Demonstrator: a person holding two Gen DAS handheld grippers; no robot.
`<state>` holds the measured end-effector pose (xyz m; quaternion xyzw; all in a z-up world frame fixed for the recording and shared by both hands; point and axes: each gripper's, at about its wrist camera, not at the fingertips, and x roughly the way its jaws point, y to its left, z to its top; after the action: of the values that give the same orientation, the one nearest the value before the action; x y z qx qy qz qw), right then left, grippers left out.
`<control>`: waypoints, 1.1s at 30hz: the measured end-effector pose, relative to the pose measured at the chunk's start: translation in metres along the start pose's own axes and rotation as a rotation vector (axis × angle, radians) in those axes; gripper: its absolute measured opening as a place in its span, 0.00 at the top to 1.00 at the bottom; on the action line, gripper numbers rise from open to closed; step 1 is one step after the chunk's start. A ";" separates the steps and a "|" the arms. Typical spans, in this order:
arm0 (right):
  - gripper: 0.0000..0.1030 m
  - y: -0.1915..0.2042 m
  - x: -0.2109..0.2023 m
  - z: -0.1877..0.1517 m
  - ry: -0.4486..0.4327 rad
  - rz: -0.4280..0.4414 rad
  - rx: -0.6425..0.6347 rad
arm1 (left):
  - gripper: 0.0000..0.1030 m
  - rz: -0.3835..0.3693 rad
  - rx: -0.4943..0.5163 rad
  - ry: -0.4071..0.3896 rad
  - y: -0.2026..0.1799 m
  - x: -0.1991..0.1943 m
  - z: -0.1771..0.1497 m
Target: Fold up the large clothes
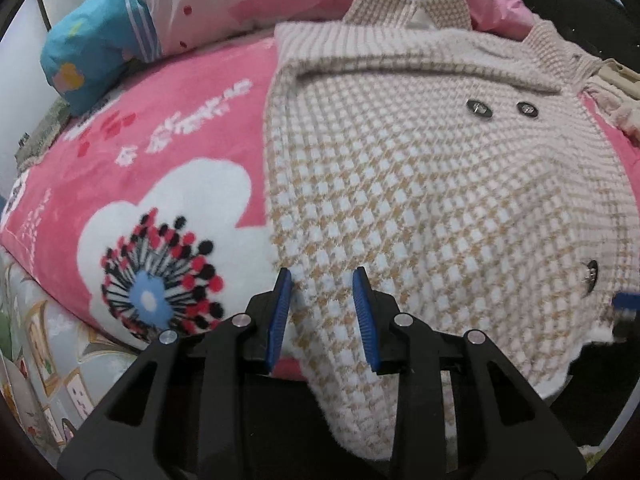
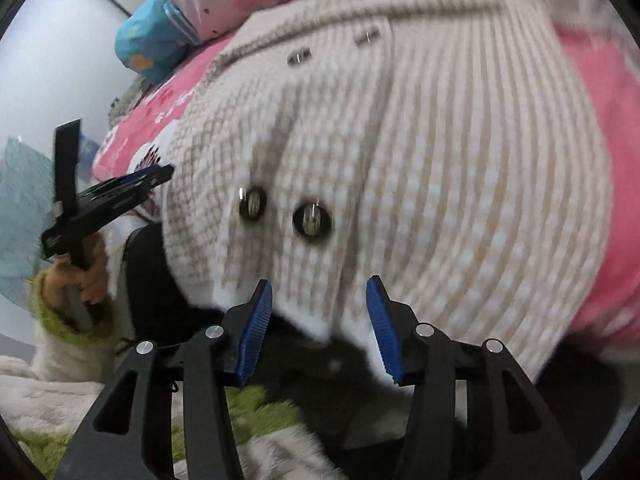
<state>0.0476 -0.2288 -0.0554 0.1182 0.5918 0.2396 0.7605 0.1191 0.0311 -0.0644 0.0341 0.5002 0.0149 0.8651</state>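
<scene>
Two grippers, the left gripper and right gripper, hold jaws apart over the near hem of the coat, which stretches away across the pink blanket.

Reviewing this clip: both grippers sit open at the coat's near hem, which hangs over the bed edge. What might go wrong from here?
1. The coat hem droops over the edge of the pink blanket; its weight may drag it off.
2. The left gripper straddles the hem corner, so closing may pinch only one fuzzy layer.
3. The right gripper sits close to two buttons; a pad could land on one and slip.
</scene>
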 end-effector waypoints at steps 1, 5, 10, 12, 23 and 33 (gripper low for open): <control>0.53 0.000 0.004 -0.006 0.009 0.035 0.017 | 0.70 -0.002 0.000 0.000 0.001 0.001 -0.001; 0.53 0.001 0.018 -0.017 0.020 0.074 0.057 | 0.69 -0.003 0.002 0.002 0.002 0.002 -0.002; 0.53 -0.002 0.037 -0.014 0.009 0.069 0.072 | 0.69 0.007 0.010 0.009 0.000 0.007 0.001; 0.53 -0.002 0.044 -0.011 -0.001 0.076 0.076 | 0.69 0.012 0.012 0.011 -0.001 0.007 0.001; 0.94 0.041 0.026 -0.010 -0.055 0.035 -0.035 | 0.69 0.027 0.021 0.011 -0.003 0.013 0.003; 0.95 0.019 0.020 -0.006 0.031 -0.216 -0.081 | 0.69 0.045 0.049 0.013 -0.008 0.008 0.003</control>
<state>0.0415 -0.2026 -0.0650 0.0193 0.6027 0.1817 0.7768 0.1255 0.0232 -0.0705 0.0666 0.5052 0.0221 0.8601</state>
